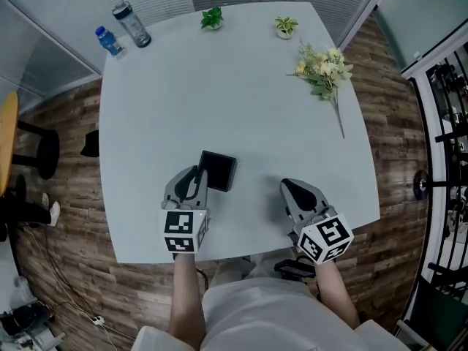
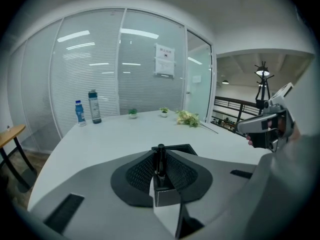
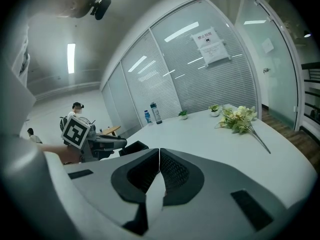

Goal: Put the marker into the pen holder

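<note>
Marker [image 2: 160,165] clamped in left tool [image 2: 160,155] | pen holder [image 1: 218,170] just beside | right tool [image 3: 159,154] closed, empty

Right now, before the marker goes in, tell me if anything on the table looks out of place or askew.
Only the flower bunch: it lies flat on the table near the far right edge, loose, with no vase. The bottles and small potted plants stand upright; nothing looks spilled.

I see a white table [image 1: 256,108]: grey bottle [image 1: 131,24], blue bottle [image 1: 109,41] at 11 o'clock; green plant [image 1: 212,18], potted plant [image 1: 285,26] at 12; flowers [image 1: 322,72] at 2; pen holder [image 1: 218,170] at 6.
</note>
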Motion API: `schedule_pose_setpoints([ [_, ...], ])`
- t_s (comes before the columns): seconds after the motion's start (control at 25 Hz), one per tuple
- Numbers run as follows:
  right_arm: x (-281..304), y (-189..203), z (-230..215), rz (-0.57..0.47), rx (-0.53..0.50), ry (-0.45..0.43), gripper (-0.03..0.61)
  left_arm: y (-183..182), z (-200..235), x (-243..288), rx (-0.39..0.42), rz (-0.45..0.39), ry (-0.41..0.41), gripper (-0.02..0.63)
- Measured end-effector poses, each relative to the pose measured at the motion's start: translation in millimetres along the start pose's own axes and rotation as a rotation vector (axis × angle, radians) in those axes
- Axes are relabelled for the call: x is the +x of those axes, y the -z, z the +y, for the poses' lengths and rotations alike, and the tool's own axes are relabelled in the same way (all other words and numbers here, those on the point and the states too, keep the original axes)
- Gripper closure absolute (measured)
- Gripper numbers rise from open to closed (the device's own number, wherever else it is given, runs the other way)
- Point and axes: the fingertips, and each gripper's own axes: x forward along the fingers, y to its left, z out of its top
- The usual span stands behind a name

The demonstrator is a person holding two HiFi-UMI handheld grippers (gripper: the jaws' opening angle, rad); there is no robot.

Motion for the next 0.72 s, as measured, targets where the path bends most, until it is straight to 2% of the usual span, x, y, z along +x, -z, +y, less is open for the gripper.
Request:
schedule_pose_setpoints([
  [0.24, 1, 1, 0, 0.010, -0.007, -0.008, 0.557, 11, 0, 3, -0.002, 0.004, -0.024, 0.545],
  [0.4, 2, 0, 1, 0.011, -0.008, -0.013, 0.557, 13, 2, 3, -0.020, -0.002, -0.033, 0.498],
  [0.72, -4, 0, 9, -0.008, -0.002, -0.011, 0.557, 13, 3, -3, -0.020, -0.028, -0.030, 0.469],
])
